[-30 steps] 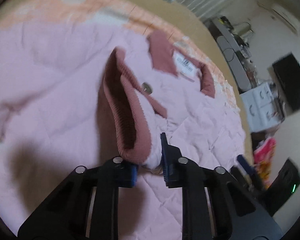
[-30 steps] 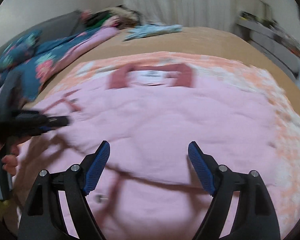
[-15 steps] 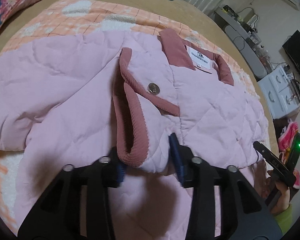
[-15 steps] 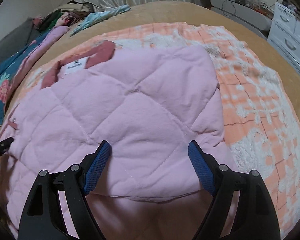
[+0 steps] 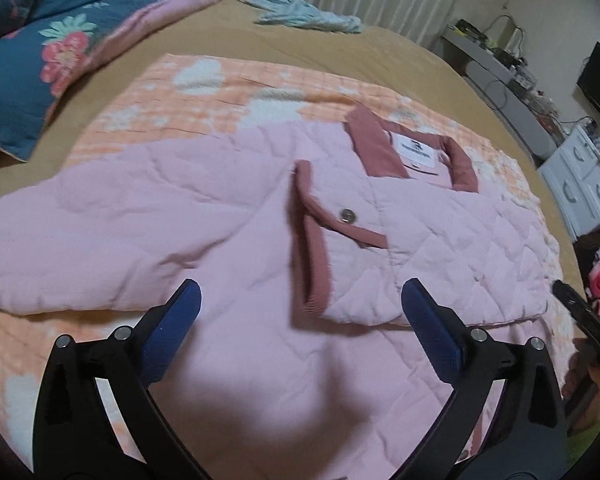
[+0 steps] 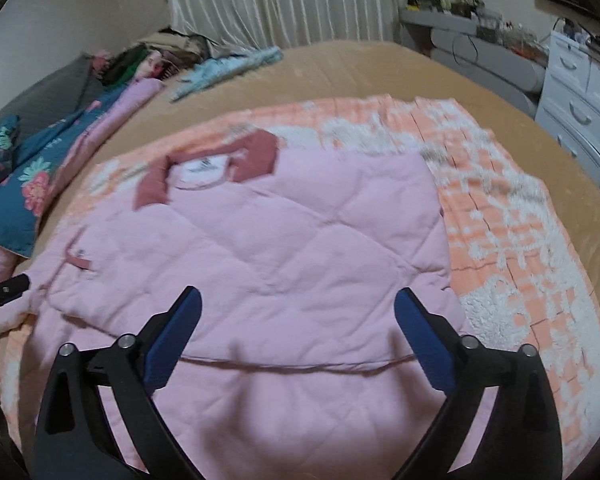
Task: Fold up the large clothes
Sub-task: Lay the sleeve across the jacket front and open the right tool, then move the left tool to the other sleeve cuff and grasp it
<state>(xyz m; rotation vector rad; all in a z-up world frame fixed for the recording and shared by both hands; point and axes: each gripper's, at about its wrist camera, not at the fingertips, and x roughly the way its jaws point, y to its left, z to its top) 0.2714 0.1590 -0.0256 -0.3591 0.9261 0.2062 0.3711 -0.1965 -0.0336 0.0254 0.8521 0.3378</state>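
Note:
A pink quilted jacket (image 5: 204, 216) with a dusty-red collar (image 5: 374, 148) and a white label lies flat on the bed. Its right side is folded in over the body, with a red-trimmed edge (image 5: 314, 240) and a metal snap (image 5: 347, 214) on top. My left gripper (image 5: 300, 316) is open and empty just above the jacket's near part. In the right wrist view the jacket (image 6: 300, 232) fills the middle, and my right gripper (image 6: 296, 320) is open and empty over its folded panel. The tip of the other gripper (image 6: 4, 292) shows at the left edge.
An orange and white blanket (image 5: 220, 80) lies under the jacket on a tan bed (image 5: 340, 48). A blue floral quilt (image 5: 40, 60) and loose clothes (image 6: 228, 68) lie at the head. White drawers (image 6: 580, 100) and a desk stand to the right.
My left gripper has let go of the red-trimmed jacket edge, opened wide and pulled back. The folded side now lies flat on the body. My right gripper stayed open and drew back.

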